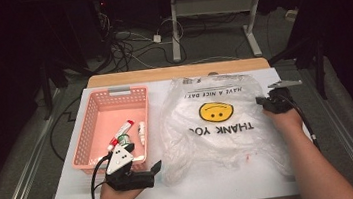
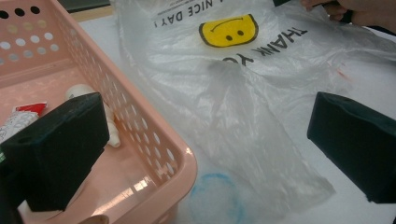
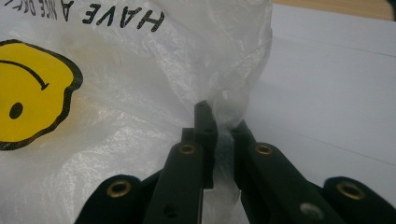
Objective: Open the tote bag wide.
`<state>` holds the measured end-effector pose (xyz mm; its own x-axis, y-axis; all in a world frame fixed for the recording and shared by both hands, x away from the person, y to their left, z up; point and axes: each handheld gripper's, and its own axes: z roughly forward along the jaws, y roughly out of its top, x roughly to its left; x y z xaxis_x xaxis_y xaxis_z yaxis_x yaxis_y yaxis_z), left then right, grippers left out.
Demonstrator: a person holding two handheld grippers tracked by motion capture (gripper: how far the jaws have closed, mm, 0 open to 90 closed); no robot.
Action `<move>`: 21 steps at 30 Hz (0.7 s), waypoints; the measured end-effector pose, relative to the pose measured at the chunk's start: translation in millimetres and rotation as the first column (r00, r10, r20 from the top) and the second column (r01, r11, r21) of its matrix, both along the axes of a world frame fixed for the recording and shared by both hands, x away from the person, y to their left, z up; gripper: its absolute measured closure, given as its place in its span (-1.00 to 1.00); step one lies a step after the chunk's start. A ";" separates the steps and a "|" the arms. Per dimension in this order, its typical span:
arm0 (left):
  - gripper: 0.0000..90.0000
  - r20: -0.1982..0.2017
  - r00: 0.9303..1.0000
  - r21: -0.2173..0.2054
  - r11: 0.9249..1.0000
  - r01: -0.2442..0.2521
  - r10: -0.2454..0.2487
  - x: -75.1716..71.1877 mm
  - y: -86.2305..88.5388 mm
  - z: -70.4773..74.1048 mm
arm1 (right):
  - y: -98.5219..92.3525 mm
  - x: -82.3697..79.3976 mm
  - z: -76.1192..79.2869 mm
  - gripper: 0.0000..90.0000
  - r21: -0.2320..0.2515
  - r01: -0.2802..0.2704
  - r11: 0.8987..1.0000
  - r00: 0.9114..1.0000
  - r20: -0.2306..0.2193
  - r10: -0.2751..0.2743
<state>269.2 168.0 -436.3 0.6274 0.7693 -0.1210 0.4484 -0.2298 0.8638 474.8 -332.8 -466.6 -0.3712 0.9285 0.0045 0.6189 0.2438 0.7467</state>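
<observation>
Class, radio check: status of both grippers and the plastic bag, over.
Right gripper shut on plastic bag edge. Left gripper open, empty, beside pink basket. Nothing in the way.

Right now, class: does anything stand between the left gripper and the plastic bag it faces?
Nothing visible does. The left gripper sits with jaws wide open beside the pink basket, and the bare white tabletop leads straight to the plastic bag. The right gripper is already shut on the bag's far edge.
</observation>
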 end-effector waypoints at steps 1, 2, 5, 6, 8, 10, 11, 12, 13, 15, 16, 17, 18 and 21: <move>-1.00 0.000 1.000 -0.001 1.000 -0.001 0.001 -0.1 0.6 0.4 | -4.2 0.7 0.5 0.96 0.003 0.017 1.000 1.000 0.003 -0.017; -1.00 0.002 1.000 -0.001 1.000 -0.003 0.003 0.0 1.5 0.7 | -8.5 1.6 0.9 0.96 0.005 0.032 0.999 0.999 0.004 -0.032; -1.00 -0.002 1.000 -0.018 1.000 -0.007 0.007 4.4 2.6 2.0 | -20.7 4.8 1.7 0.96 -0.002 0.087 0.996 0.996 0.018 -0.087; -1.00 -0.002 1.000 -0.019 1.000 -0.007 0.007 6.1 3.3 2.6 | -20.7 4.8 1.7 0.96 -0.002 0.087 0.996 0.996 0.018 -0.087; -1.00 -0.004 1.000 -0.028 1.000 -0.006 0.006 8.8 4.0 3.2 | -30.1 8.3 1.1 0.96 0.006 0.129 0.992 0.991 0.028 -0.129; -1.00 -0.009 1.000 -0.024 1.000 -0.004 0.003 11.1 4.3 2.0 | -43.7 14.1 -0.8 0.96 0.017 0.185 0.983 0.982 0.026 -0.185; -1.00 -0.009 1.000 -0.024 1.000 -0.004 0.003 11.1 4.3 2.0 | -43.7 14.1 -0.8 0.96 0.017 0.185 0.983 0.982 0.026 -0.185; -1.00 -0.013 1.000 -0.025 1.000 -0.002 0.002 11.7 4.5 1.4 | -47.2 16.1 -1.8 0.96 0.026 0.199 0.980 0.980 0.020 -0.199; -1.00 -0.019 1.000 -0.029 1.000 0.003 -0.003 12.5 4.4 0.6 | -51.3 19.3 -3.8 0.95 0.018 0.209 0.978 0.978 0.015 -0.209; -1.00 -0.025 1.000 -0.026 0.999 0.018 -0.019 13.3 3.0 -0.4 | -53.8 20.7 -4.3 0.82 0.015 0.213 0.977 0.977 0.013 -0.213; -1.00 -0.020 1.000 -0.021 1.000 0.020 -0.021 13.0 2.4 -0.5 | -53.8 20.7 -4.3 0.82 0.015 0.213 0.977 0.977 0.013 -0.213; -1.00 -0.018 1.000 -0.020 1.000 0.023 -0.023 12.7 2.2 -0.3 | -55.2 20.3 -3.7 0.68 0.023 0.212 0.977 0.977 0.013 -0.212; -1.00 -0.019 1.000 -0.020 0.999 0.025 -0.025 12.4 2.4 0.3 | -56.7 19.2 -2.5 0.51 0.032 0.211 0.977 0.977 0.014 -0.212; -1.00 -0.030 0.999 -0.016 0.999 0.037 -0.037 11.8 4.0 2.6 | -59.9 5.7 8.3 0.18 0.032 0.200 0.979 0.979 0.039 -0.201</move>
<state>281.0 172.0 -433.7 0.6511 0.7436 -0.1521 0.4657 -0.2332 0.8537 480.5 -392.7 -458.3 -0.1782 0.9838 0.0194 0.6213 0.0972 0.7775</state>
